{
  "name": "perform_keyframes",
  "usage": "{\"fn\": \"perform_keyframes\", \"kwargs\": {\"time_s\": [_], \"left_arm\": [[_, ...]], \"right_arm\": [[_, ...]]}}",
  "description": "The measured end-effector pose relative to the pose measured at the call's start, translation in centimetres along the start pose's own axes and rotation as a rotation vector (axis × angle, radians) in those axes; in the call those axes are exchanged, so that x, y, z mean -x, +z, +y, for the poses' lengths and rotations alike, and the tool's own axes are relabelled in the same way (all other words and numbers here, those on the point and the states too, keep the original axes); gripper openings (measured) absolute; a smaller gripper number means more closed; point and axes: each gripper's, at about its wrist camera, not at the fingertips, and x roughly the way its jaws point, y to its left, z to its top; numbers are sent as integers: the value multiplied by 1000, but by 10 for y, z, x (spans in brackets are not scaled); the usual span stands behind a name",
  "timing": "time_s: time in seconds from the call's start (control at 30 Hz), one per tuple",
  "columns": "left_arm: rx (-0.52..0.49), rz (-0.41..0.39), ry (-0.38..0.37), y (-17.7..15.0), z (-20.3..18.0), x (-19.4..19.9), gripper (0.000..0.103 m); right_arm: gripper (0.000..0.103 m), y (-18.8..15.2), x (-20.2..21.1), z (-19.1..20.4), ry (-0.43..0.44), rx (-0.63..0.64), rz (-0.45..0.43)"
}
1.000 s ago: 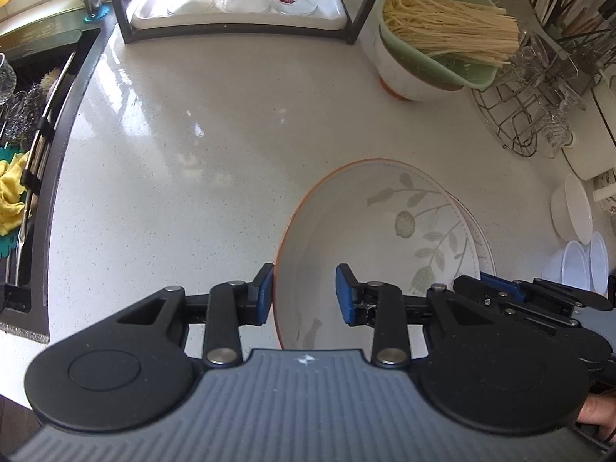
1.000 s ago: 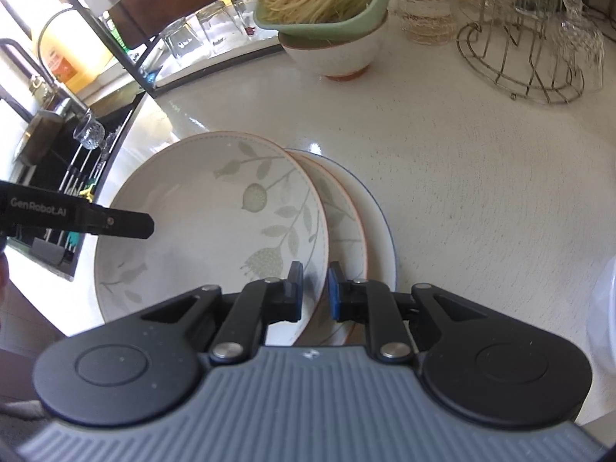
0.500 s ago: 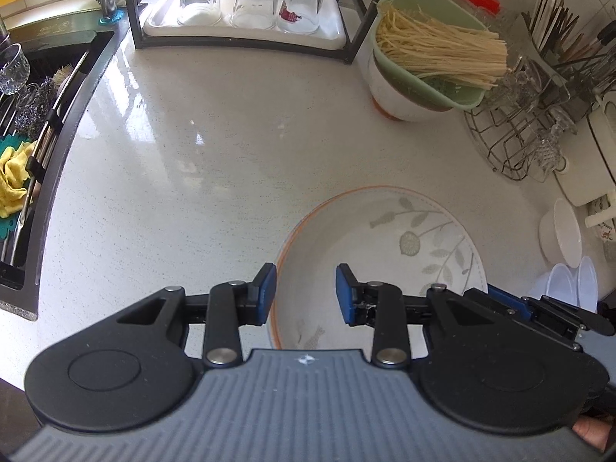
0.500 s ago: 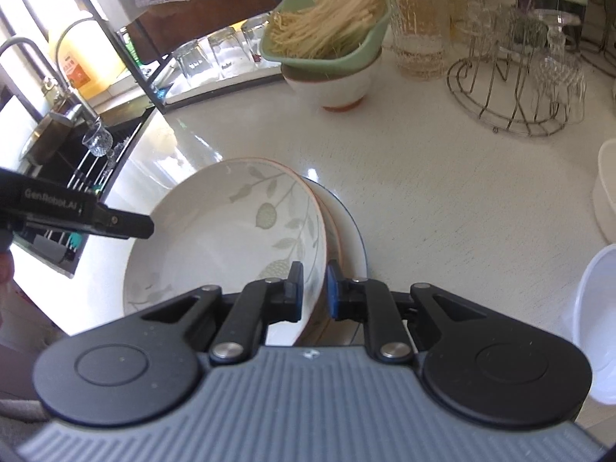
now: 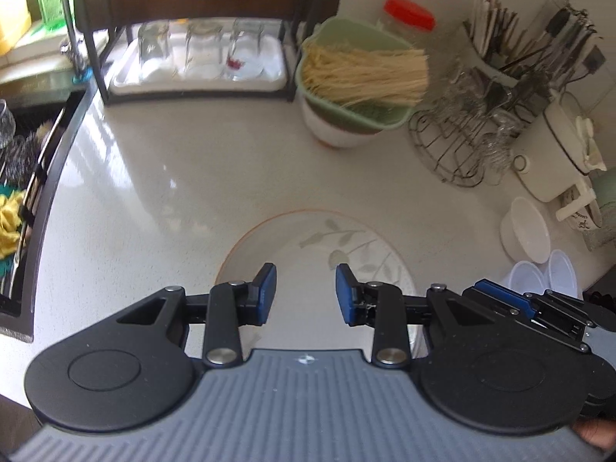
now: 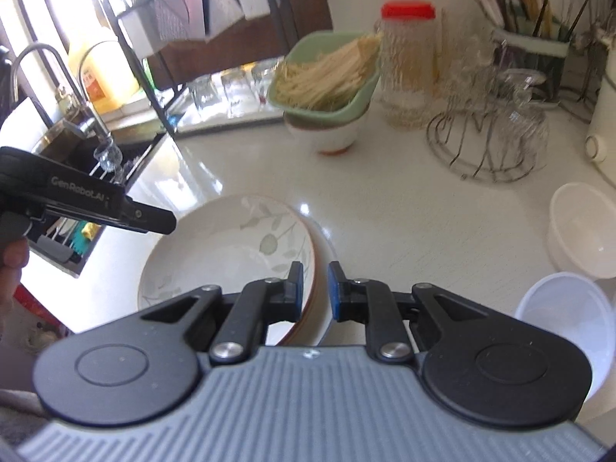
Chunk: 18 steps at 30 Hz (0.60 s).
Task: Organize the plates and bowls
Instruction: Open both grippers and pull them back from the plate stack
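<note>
A white leaf-patterned plate with an orange rim (image 5: 315,246) (image 6: 227,254) lies on top of a small stack of plates on the white counter (image 5: 192,177). My left gripper (image 5: 305,288) is open and empty, raised above the plate's near part. My right gripper (image 6: 315,287) straddles the right rim of the top plate, its jaws narrowly apart; the plate's edge passes between them. Lower plates (image 6: 327,246) show to the right. White bowls (image 6: 585,231) (image 5: 525,229) and clear plastic bowls (image 6: 566,315) (image 5: 539,277) sit at the right.
A green colander of noodles on a bowl (image 5: 358,84), a wire glass rack (image 5: 473,138), a red-lidded jar (image 6: 410,65), a utensil holder (image 5: 531,34) and a white pot (image 5: 566,150) stand at the back right. A tray of glasses (image 5: 200,61) and the sink (image 5: 15,161) are left.
Both grippers have risen and pulled back, so the plates look smaller. The right gripper's jaws have widened a little around the plate rim. The left gripper stays open.
</note>
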Motion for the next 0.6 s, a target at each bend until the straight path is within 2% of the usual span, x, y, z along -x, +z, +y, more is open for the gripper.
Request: {"fn": "perform_keyframes", "kwargs": {"time_s": [0.3,0.5,0.6], "left_arm": [[-67,-147,-35,1,-64,49,38],[-68,-156,-74,-14,-106,55,38],[-75,-137,-88,-25,-122,51,38]], "right_arm": [[17,9,55,-28,-39,-17,-138],[17,3,88,-56,-53,-31,-184],[17,-7,98,-68,-70,-32,-173]]}}
